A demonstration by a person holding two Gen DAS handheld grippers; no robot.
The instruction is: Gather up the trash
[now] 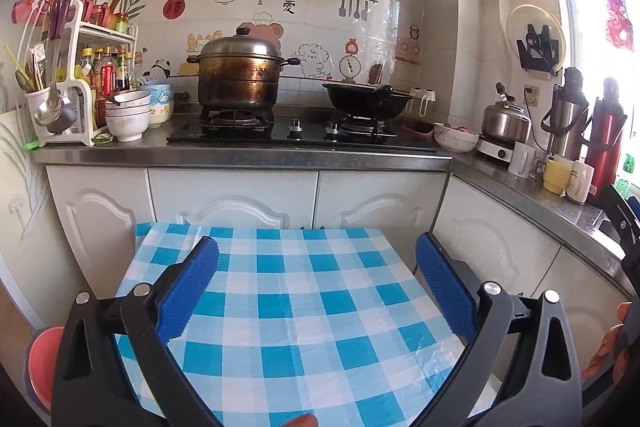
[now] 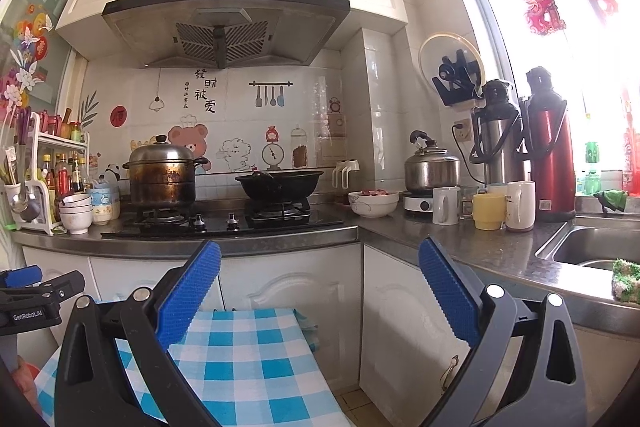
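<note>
My left gripper [image 1: 316, 247] stands open above a small table with a blue-and-white checked cloth [image 1: 296, 307]; nothing lies between its blue pads [image 1: 192, 287]. My right gripper [image 2: 320, 251] is also open and empty, over the right edge of the same cloth [image 2: 248, 359], facing the white base cabinets [image 2: 296, 291]. No loose trash shows on the cloth. A small green packet [image 1: 103, 138] lies on the counter by the spice rack. The left gripper's body [image 2: 28, 299] shows at the left edge of the right wrist view.
A steel counter [image 1: 240, 157] carries a hob with a steamer pot [image 1: 240, 75] and a black wok [image 1: 366, 99], stacked bowls [image 1: 128, 115], a kettle [image 2: 432, 167], mugs [image 2: 488, 211] and two flasks [image 2: 548, 147]. A sink [image 2: 592, 247] is at right. A red round object [image 1: 40, 367] sits low left.
</note>
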